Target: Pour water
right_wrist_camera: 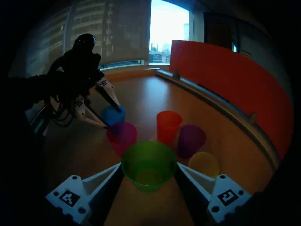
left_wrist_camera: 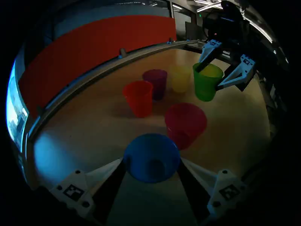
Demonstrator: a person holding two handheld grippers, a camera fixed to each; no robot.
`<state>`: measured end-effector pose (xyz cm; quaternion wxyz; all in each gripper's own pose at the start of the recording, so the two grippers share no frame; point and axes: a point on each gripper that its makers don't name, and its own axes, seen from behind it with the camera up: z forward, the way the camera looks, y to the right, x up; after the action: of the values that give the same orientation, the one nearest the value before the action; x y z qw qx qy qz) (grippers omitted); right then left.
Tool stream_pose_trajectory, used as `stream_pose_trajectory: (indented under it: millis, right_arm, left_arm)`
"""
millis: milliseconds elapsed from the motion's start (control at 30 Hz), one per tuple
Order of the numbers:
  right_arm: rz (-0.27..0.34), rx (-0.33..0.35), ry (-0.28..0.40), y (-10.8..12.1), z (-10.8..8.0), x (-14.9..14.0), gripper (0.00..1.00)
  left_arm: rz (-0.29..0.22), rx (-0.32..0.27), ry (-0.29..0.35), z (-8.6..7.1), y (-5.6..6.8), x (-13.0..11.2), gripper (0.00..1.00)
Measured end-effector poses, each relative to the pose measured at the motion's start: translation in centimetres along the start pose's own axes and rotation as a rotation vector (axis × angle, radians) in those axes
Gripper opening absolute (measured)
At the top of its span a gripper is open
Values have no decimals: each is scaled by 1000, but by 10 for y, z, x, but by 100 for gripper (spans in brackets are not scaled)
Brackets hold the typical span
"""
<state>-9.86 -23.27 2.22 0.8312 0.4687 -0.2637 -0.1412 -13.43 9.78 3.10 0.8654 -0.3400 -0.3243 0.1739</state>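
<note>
Blue cup (left_wrist_camera: 152, 158) gripped; wooden table (left_wrist_camera: 94, 128), red partition (left_wrist_camera: 94, 49), bright window (right_wrist_camera: 167, 30)

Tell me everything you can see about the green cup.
The green cup is a translucent, plastic-looking tumbler, tapering toward its base, upright, mouth open. The right gripper's fingers press its sides. The yellow cup stands close beside it. Whether it holds water is unclear.

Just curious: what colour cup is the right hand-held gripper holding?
A green cup; best in right gripper view.
</note>
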Motion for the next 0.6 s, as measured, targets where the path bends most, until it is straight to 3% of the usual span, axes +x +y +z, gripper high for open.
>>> stream_pose_trajectory:
  millis: [600]
  right_arm:
    - [22, 31, -36, -12, 28, -22, 91]
  left_arm:
    - [-19, -15, -74, 0, 7, -32, 89]
